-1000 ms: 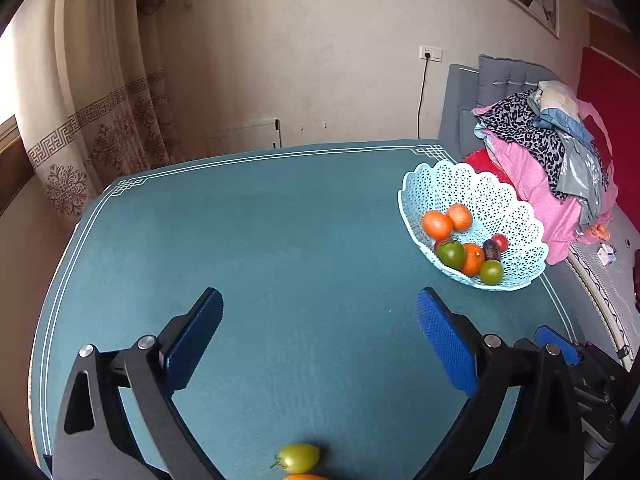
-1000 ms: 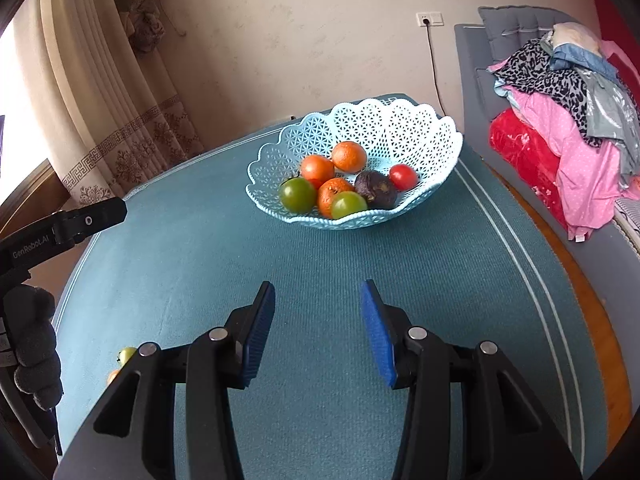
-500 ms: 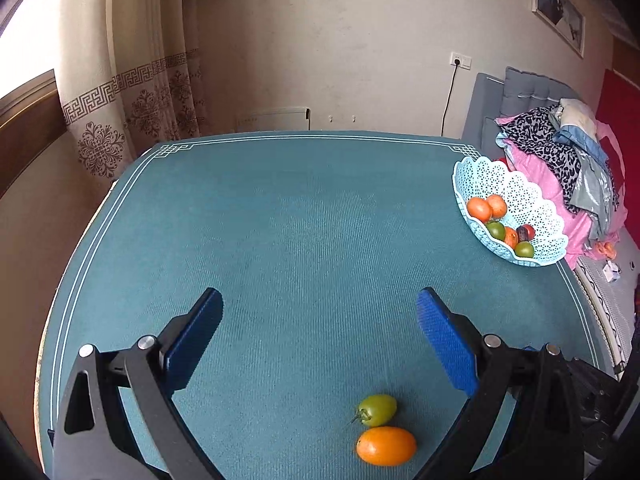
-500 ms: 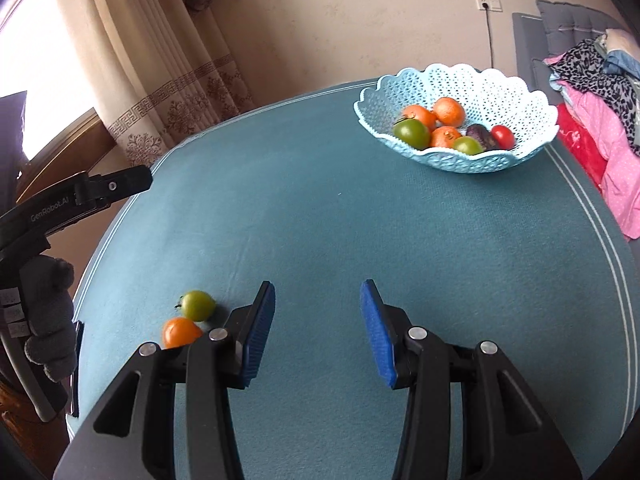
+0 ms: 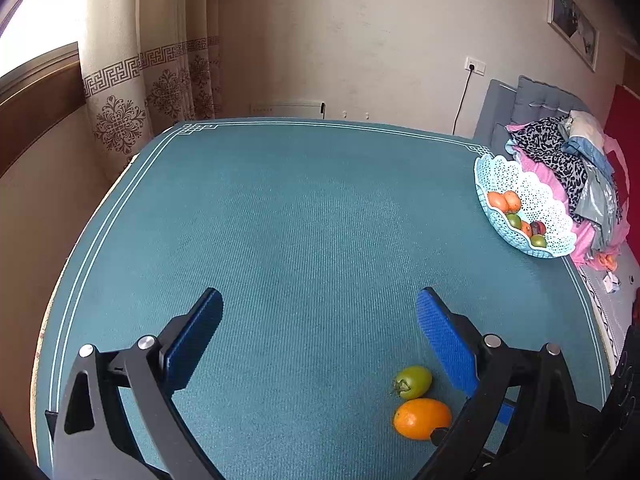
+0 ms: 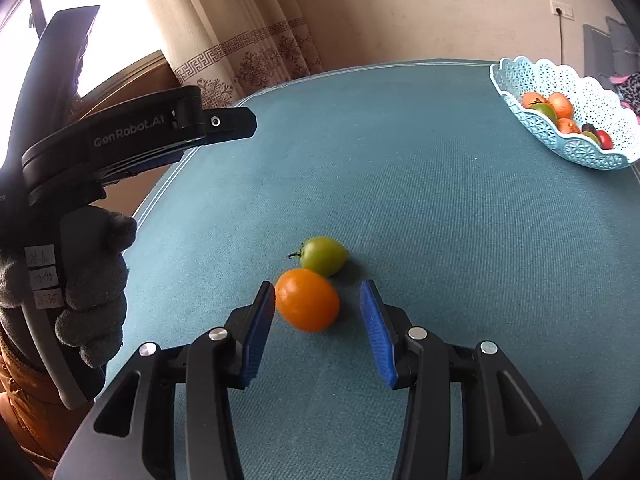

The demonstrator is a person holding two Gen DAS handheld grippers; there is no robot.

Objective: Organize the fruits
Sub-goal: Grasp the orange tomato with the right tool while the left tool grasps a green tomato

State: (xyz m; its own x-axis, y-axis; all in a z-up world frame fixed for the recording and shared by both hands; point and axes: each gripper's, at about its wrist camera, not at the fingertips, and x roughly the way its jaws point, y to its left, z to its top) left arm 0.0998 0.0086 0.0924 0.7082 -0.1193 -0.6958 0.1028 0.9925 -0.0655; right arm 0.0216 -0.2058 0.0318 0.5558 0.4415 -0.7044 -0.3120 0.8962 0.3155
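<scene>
An orange fruit (image 6: 307, 300) is lying on the teal worktop (image 6: 440, 220), touching a green tomato (image 6: 323, 256) whose stem is pointing left. The right gripper (image 6: 318, 312), partly open and empty, is now framing the orange, previously off to its left. The left gripper (image 5: 318, 328) is gaping wide, empty. The basket (image 6: 560, 144) is sitting well apart.

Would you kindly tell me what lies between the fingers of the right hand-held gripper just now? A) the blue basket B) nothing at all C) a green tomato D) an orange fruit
D: in the right wrist view the orange fruit sits on the table between the open fingers of the right hand-held gripper, with the green tomato just beyond it.
</scene>
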